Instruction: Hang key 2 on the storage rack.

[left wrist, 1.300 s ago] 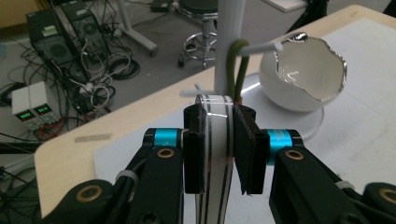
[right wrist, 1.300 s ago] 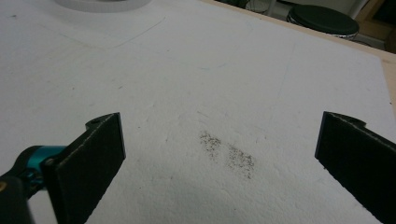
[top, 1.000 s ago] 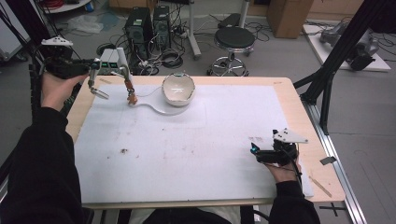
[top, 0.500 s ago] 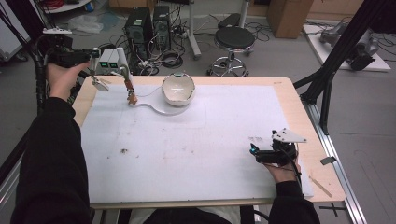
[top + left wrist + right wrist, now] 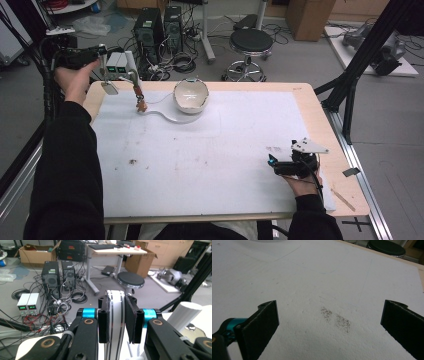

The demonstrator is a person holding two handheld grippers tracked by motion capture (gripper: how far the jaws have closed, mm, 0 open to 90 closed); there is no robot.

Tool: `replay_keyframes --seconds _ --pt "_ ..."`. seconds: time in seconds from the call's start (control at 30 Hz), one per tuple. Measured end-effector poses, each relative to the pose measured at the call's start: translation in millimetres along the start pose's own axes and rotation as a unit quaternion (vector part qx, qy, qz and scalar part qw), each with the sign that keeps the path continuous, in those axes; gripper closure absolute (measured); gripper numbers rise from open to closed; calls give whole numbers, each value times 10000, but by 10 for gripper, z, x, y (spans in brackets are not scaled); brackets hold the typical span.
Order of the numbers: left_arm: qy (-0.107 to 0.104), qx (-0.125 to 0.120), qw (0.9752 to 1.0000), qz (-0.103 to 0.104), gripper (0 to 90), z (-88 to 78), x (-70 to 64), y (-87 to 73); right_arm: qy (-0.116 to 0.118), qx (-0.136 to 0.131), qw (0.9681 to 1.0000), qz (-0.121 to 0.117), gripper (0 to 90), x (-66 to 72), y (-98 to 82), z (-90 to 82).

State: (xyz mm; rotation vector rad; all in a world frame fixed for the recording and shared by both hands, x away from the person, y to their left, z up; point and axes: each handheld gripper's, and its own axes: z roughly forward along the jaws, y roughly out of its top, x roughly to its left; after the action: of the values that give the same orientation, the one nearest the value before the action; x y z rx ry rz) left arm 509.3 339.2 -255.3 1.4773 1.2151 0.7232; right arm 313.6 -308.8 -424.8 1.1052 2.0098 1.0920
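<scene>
My left gripper (image 5: 117, 303) is shut on a flat white handle with dark stripes (image 5: 115, 296) that rises between the jaws. In the high view a hand holds this gripper (image 5: 100, 52) in the air past the table's far left corner. A thin stem hangs from it, ending in a spoon-shaped tip (image 5: 109, 89). My right gripper (image 5: 280, 165) rests low near the table's front right. Its jaws (image 5: 329, 322) stand wide open over the white table cover, with nothing between them. A white bowl (image 5: 190, 94) sits at the far middle on a clear board (image 5: 165, 114).
A brown stick (image 5: 138, 94) stands at the board's left end. Brown specks (image 5: 336, 319) lie on the cover (image 5: 200, 165) under the right gripper, and a few more (image 5: 133, 161) at the left. A white cylinder (image 5: 183, 312) stands near the left gripper. Computers, cables and a stool (image 5: 251, 42) are on the floor beyond.
The left hand has lifted its gripper and the held handle up and away from the person, toward the far left corner. The right gripper has stayed put.
</scene>
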Motion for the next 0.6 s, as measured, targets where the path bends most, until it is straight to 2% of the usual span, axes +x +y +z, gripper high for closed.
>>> replay_keyframes --seconds 0.17,0.27,0.33,0.43,0.5,0.6 --pt "80 -99 9999 86 746 57 -41 -14 39 22 10000 24 7 -1 3 7" --pt "155 59 9997 195 746 136 -58 -63 39 0 10000 1 7 -11 3 14" --pt "141 82 9997 182 746 161 -62 -78 65 35 10000 10 6 -10 1 17" --pt "125 -12 9998 176 746 199 -84 -86 82 82 9999 19 7 5 2 27" --pt "50 -109 9999 47 746 238 -110 -97 72 70 9999 -17 7 -2 3 35" --pt "23 -104 9999 70 746 263 -141 -109 58 52 10000 -16 7 -12 4 35"
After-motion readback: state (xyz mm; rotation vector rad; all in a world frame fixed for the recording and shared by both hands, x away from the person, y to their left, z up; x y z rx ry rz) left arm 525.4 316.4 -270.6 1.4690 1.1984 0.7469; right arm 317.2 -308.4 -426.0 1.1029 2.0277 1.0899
